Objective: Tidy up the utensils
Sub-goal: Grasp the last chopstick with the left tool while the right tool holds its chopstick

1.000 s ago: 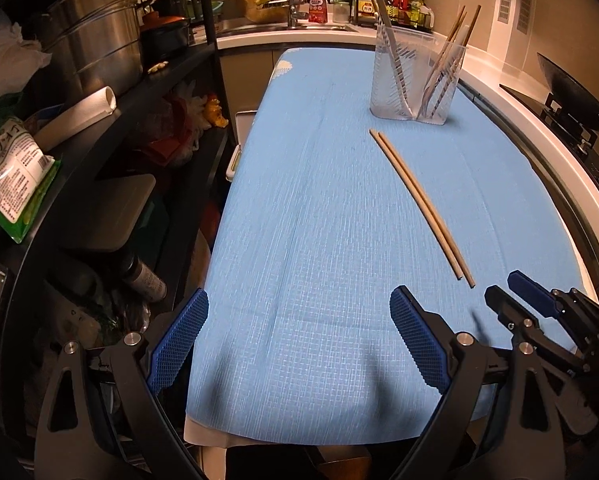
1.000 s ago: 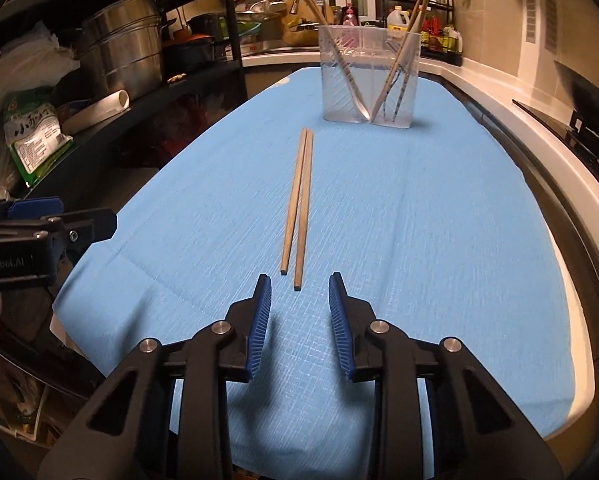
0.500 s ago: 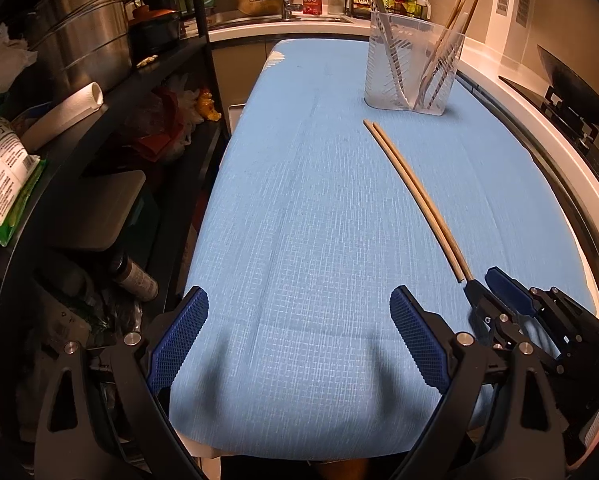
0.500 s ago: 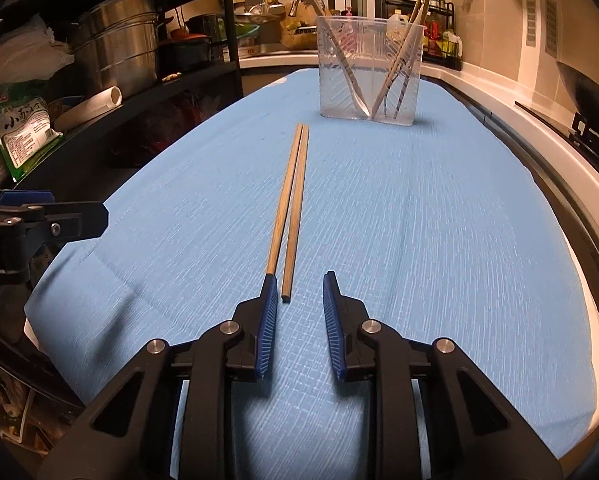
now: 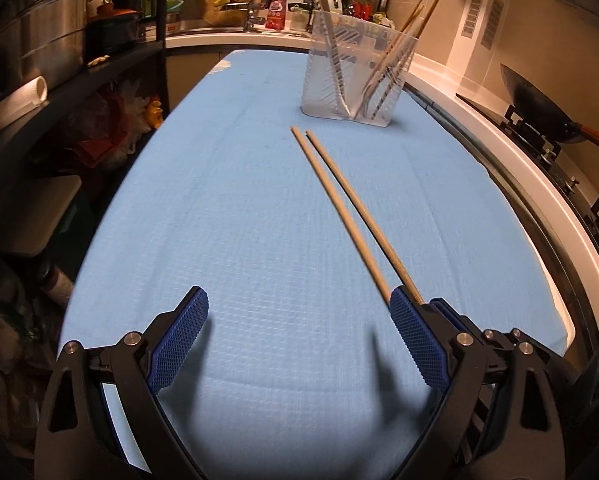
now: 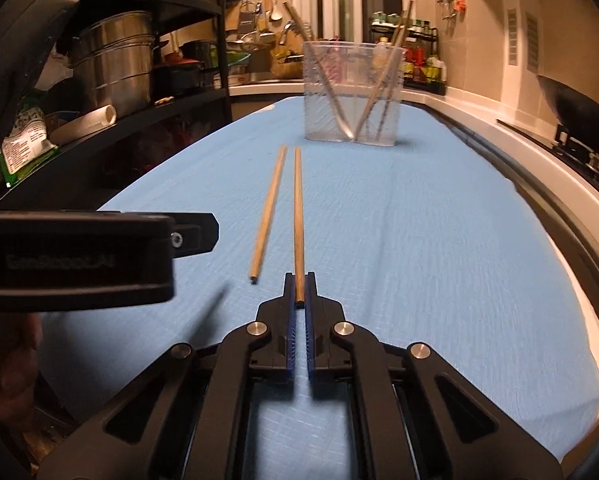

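Observation:
Two wooden chopsticks lie side by side on the blue cloth [image 6: 419, 240]. My right gripper [image 6: 299, 280] is closing its jaws, and the pads press on the near end of the right chopstick [image 6: 298, 208]. The left chopstick [image 6: 268, 208] lies free beside it. Beyond them stands a clear utensil holder [image 6: 353, 92] with several chopsticks leaning inside. My left gripper [image 5: 299, 308] hovers open low over the cloth with nothing between its fingers. Its right finger [image 5: 413, 336] sits just left of the chopsticks' [image 5: 339, 208] near ends. The holder [image 5: 355, 80] also shows in the left wrist view.
A black shelf [image 6: 147, 116] with steel pots [image 6: 111, 64] and packets runs along the left of the table. A white counter edge [image 5: 519, 160] and a stove with a dark wok [image 5: 539, 108] border the right. A sink [image 5: 239, 20] lies behind.
My right gripper slid forward around the right chopstick's near end and shut on it. My left gripper moved forward and lower, closer to the chopsticks, still open.

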`<state>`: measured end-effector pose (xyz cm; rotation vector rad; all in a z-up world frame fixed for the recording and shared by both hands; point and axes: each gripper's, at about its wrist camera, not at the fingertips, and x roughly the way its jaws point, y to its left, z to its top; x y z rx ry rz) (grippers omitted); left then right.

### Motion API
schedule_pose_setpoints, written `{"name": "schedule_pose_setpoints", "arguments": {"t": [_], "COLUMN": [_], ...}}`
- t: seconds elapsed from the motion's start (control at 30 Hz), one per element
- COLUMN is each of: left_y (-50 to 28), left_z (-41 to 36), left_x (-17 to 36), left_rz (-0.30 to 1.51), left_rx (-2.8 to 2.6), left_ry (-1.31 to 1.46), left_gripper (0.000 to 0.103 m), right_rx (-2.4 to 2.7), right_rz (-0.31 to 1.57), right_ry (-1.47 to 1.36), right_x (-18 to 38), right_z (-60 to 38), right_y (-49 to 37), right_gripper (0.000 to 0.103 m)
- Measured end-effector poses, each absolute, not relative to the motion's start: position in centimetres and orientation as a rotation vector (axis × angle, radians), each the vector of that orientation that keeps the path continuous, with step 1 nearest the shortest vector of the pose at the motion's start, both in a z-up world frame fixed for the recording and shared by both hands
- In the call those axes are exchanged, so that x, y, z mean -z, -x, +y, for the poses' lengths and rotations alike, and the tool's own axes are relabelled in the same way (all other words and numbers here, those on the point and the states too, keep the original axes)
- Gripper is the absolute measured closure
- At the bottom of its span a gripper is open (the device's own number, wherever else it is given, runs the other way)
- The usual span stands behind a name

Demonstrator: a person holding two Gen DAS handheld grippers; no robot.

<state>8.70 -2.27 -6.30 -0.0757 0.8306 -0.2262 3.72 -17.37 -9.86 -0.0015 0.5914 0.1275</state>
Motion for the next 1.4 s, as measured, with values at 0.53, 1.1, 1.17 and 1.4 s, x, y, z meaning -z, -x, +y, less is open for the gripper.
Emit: {"name": "schedule_pose_setpoints", "arguments": {"t": [0.53, 1.1, 1.17, 1.4], "left_y": [-8.6, -7.4, -7.0, -6.2], "left_z": [-7.8, -6.1, -5.5, -3.2], "left_x": [7.8, 7.1, 6.7, 3.6], "left_rz": [0.754, 0.747, 0.732, 0.654], "left_rx": [0.183, 0.302, 0.301, 0.289], "left_ry": [-0.065, -0.001, 0.002, 0.014], "left_gripper": [0.046, 0.098, 0.098, 0.098], "right_rx": [-0.084, -0.087, -0.087, -0.092], "right_rz": [0.559, 0.573, 0.569, 0.509], "right_ry": [-0.034, -0.041, -0.04, -0.013], "right_x": [10.2, 10.2, 9.9, 7.4], "right_z": [-19.3, -19.0, -19.1, -19.1], "right_y": [-2.8, -2.7, -2.6, -1.4], "right_gripper": [0.099, 0.099, 0.099, 0.099]}}
